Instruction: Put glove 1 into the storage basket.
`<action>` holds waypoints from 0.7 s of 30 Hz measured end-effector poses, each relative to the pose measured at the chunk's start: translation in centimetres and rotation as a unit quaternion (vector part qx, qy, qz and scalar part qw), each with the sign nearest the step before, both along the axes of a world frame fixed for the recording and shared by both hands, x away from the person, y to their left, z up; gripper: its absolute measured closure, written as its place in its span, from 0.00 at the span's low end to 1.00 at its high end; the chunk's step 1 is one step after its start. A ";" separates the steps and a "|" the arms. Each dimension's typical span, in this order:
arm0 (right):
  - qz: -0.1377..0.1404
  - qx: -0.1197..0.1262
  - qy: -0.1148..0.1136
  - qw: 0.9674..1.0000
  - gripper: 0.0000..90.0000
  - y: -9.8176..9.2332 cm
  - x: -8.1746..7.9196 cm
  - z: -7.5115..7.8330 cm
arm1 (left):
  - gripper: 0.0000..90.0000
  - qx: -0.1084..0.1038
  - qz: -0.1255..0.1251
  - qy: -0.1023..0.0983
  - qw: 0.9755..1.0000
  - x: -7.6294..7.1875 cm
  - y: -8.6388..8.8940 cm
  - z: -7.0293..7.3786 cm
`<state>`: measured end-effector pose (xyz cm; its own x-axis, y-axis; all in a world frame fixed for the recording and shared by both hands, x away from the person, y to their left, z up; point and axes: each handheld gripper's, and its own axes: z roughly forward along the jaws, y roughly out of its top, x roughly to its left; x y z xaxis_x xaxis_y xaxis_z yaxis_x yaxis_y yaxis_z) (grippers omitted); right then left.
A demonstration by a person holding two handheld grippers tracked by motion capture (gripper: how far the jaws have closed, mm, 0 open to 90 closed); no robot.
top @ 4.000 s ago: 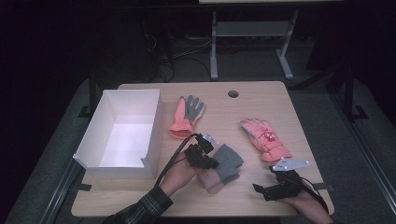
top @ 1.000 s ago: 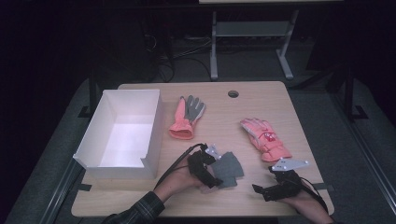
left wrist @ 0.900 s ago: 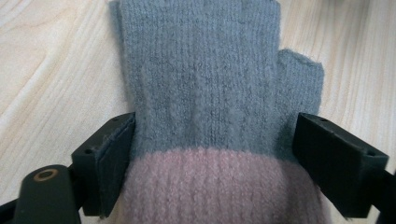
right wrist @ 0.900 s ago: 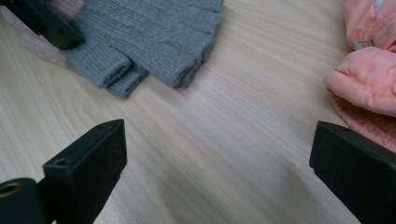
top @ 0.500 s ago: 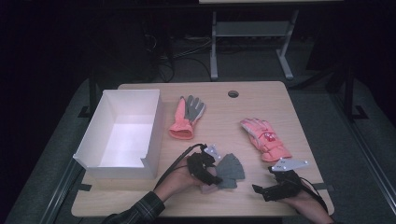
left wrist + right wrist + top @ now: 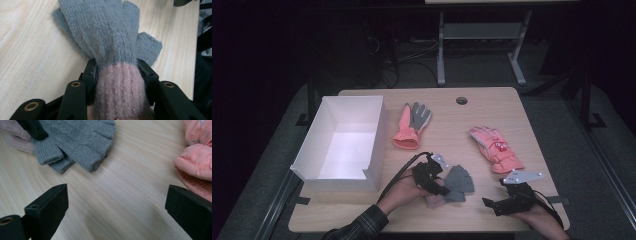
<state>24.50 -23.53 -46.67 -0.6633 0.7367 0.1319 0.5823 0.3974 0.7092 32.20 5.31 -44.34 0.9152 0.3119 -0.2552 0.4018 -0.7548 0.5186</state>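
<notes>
The knit glove is seen lying flat on the table near its front edge, grey in the hand and fingers and pink at the cuff. In the left gripper view the pink cuff is set between the two black jaws of the left gripper, with the grey part reaching forward past the tips. The jaws have just been closing, and their pads are now pressed against both sides of the cuff, so the glove is pinched at the wrist. In the high view the same glove is found just right of the left gripper.

The right gripper is held with its jaws spread wide over bare wood, nothing between them; the grey fingers of the knit glove lie beyond its one jaw and a pink padded glove beside the other. In the high view it is seen at the table's front right.

Three gloves are counted: the knit one, a pink padded one at the right, and a pink and grey one near the middle. One white box stands at the left. Two grippers are held, one in each hand.
</notes>
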 end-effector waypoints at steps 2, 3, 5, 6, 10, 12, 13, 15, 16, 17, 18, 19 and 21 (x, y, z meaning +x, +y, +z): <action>0.000 0.001 0.001 1.000 0.05 0.1 -0.1 0.0 | 0.66 0.000 0.001 0.005 1.000 0.0 0.0 0.2; 0.000 0.001 -0.001 1.000 0.05 0.1 0.0 0.0 | 0.66 0.000 0.003 0.005 1.000 0.0 0.1 0.5; 0.001 -0.001 0.000 1.000 0.05 0.1 0.0 0.0 | 0.66 -0.006 0.009 0.005 1.000 0.0 0.2 1.0; 0.001 -0.001 0.000 1.000 0.05 0.1 0.0 0.0 | 0.66 -0.009 0.011 0.006 1.000 0.0 0.2 1.4; -0.002 0.000 0.001 1.000 0.05 0.1 0.1 -0.1 | 0.66 -0.009 0.021 0.004 1.000 0.3 0.5 2.7; -0.003 -0.001 0.002 1.000 0.05 0.1 0.0 -0.1 | 0.66 -0.009 0.024 0.001 1.000 0.5 0.6 3.4; -0.004 0.000 0.002 1.000 0.05 0.1 0.0 -0.1 | 0.66 -0.011 0.027 -0.001 1.000 0.6 0.7 4.1; -0.003 -0.002 0.001 1.000 0.05 0.0 0.0 -0.1 | 0.66 -0.014 0.030 -0.003 0.999 0.6 0.8 4.6; -0.002 -0.002 0.000 1.000 0.05 0.1 0.0 0.0 | 0.66 -0.016 0.031 -0.003 0.999 0.7 0.9 4.9; -0.001 -0.002 0.002 1.000 0.05 0.1 0.0 0.0 | 0.66 -0.019 0.034 -0.004 0.999 0.7 1.1 5.4; -0.001 -0.003 0.002 1.000 0.05 0.1 0.0 -0.1 | 0.66 -0.024 0.040 -0.005 0.999 0.8 1.2 6.1; -0.001 -0.003 0.002 1.000 0.05 0.1 0.0 -0.1 | 0.66 -0.024 0.040 -0.005 0.999 0.8 1.2 6.1; -0.001 -0.002 0.003 1.000 0.05 0.2 0.0 0.0 | 0.66 -0.029 0.042 -0.012 0.999 1.0 1.6 7.3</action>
<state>24.49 -23.36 -46.71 -0.6605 0.7391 0.1323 0.5873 0.3987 0.7044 33.20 6.94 -37.01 0.8927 0.3731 -0.2528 0.4490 -0.6867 0.5717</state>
